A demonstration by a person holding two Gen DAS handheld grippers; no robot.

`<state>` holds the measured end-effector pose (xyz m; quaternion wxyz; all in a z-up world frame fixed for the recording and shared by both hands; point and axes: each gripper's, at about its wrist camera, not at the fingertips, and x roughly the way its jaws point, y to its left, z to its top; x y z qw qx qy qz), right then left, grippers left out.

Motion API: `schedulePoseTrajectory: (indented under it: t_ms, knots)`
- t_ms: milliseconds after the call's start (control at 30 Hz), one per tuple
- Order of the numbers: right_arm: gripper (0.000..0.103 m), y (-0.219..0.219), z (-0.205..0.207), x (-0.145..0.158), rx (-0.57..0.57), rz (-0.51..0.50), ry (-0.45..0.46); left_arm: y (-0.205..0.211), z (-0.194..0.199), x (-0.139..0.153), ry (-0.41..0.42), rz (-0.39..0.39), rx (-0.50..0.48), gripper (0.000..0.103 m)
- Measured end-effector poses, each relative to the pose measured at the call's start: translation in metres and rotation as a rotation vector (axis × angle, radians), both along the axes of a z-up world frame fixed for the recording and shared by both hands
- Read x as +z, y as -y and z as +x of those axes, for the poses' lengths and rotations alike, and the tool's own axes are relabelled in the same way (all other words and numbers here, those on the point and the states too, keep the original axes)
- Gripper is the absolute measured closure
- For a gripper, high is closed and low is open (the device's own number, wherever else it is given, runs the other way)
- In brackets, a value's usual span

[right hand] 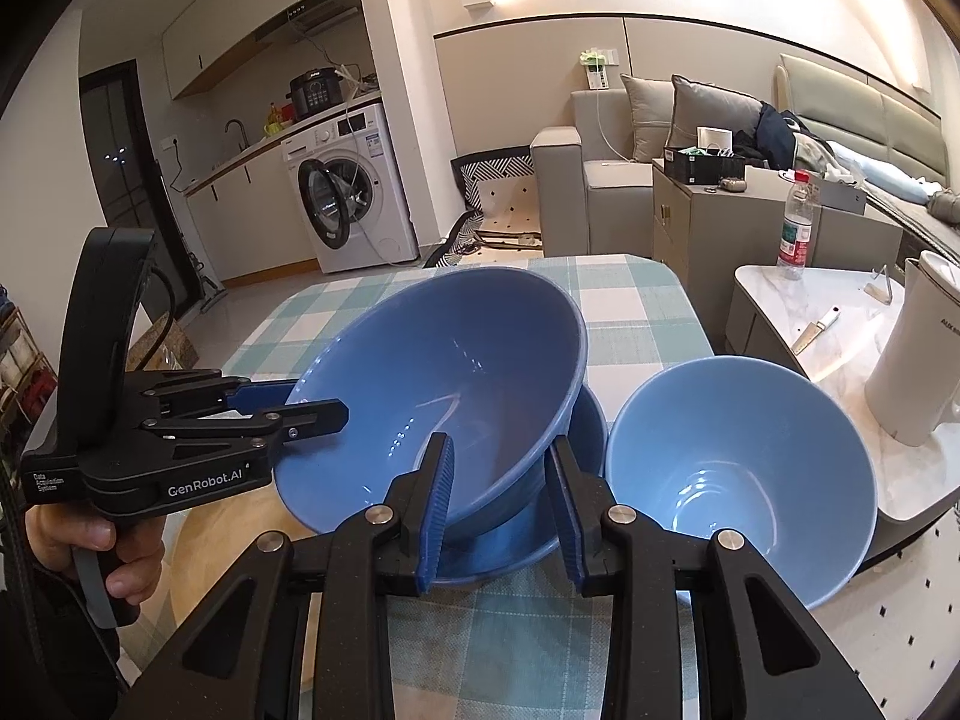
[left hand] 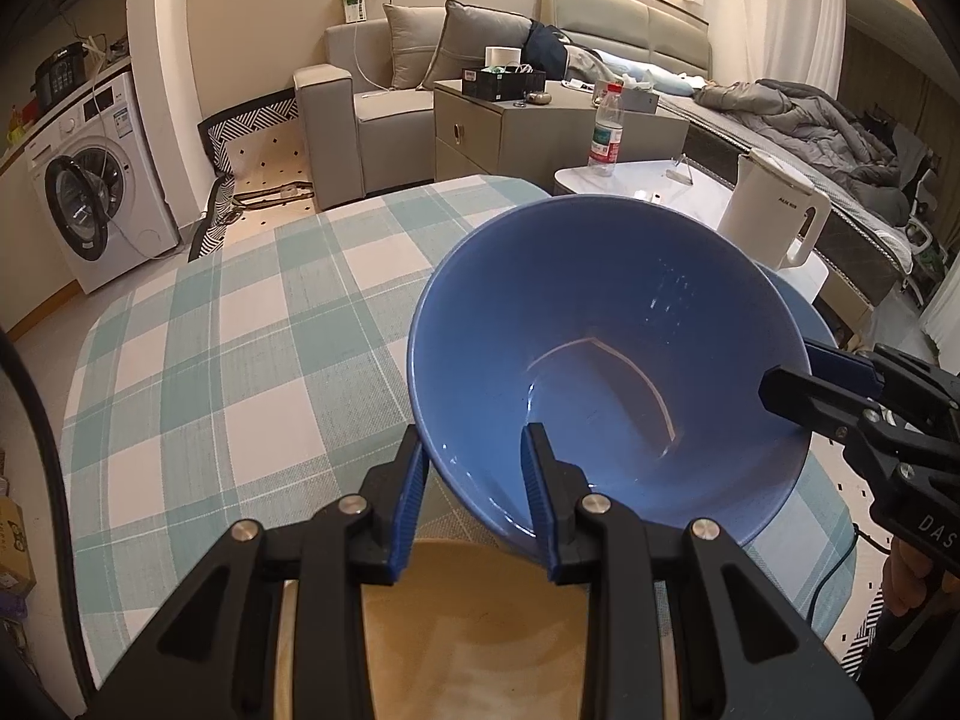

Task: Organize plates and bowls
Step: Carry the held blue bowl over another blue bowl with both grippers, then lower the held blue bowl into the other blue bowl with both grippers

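Observation:
A large blue bowl (left hand: 600,312) (right hand: 456,348) hangs tilted over the table, gripped from two sides. My left gripper (left hand: 477,474) (right hand: 318,399) is shut on its near-left rim, one pad inside and one outside. My right gripper (right hand: 501,480) (left hand: 798,369) is shut on the opposite wall in the same way. Directly below sits another blue bowl (right hand: 540,552), partly hidden by the held one. A lighter blue bowl (right hand: 738,480) stands upright on the table to the right, apart from both.
The table (left hand: 210,330) (right hand: 636,324) wears a green-and-white checked cloth. To the right stands a white marble side table (right hand: 774,294) with a white kettle (left hand: 774,216) (right hand: 912,360), a water bottle (left hand: 606,132) (right hand: 795,228) and a knife (right hand: 816,324).

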<state>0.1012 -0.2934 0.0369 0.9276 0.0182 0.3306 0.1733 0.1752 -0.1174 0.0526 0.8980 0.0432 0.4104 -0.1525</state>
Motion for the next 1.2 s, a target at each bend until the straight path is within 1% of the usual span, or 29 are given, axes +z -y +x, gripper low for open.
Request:
schedulePoseTrajectory:
  t_ms: [233, 300, 333, 433, 700, 933, 1167, 1200]
  knots:
    - [0.071, -0.001, 0.006, -0.007, 0.009, -0.004, -0.035, 0.000, 0.001, -0.005, -0.012, 0.014, 0.007, 0.074]
    - [0.065, -0.003, 0.007, -0.009, 0.016, -0.012, -0.041, 0.000, 0.001, -0.007, -0.016, 0.015, 0.006, 0.074]
    - [0.065, -0.004, 0.007, -0.009, 0.018, -0.016, -0.043, 0.000, 0.001, -0.008, -0.019, 0.014, 0.003, 0.074]
    - [0.064, -0.005, 0.008, -0.011, 0.017, -0.017, -0.041, 0.001, 0.001, -0.011, -0.026, 0.028, 0.003, 0.074]
    - [0.064, -0.006, 0.010, -0.014, 0.013, -0.033, -0.052, 0.002, 0.002, -0.017, -0.044, 0.034, 0.002, 0.073]
    - [0.062, -0.007, 0.015, -0.020, 0.014, -0.036, -0.073, 0.003, 0.002, -0.021, -0.056, 0.053, 0.001, 0.071]
    - [0.053, -0.007, 0.020, -0.026, 0.025, -0.033, -0.084, 0.004, 0.003, -0.024, -0.066, 0.053, 0.000, 0.071]
    - [0.053, -0.006, 0.021, -0.027, 0.025, -0.032, -0.085, 0.004, 0.003, -0.024, -0.065, 0.054, 0.000, 0.071]
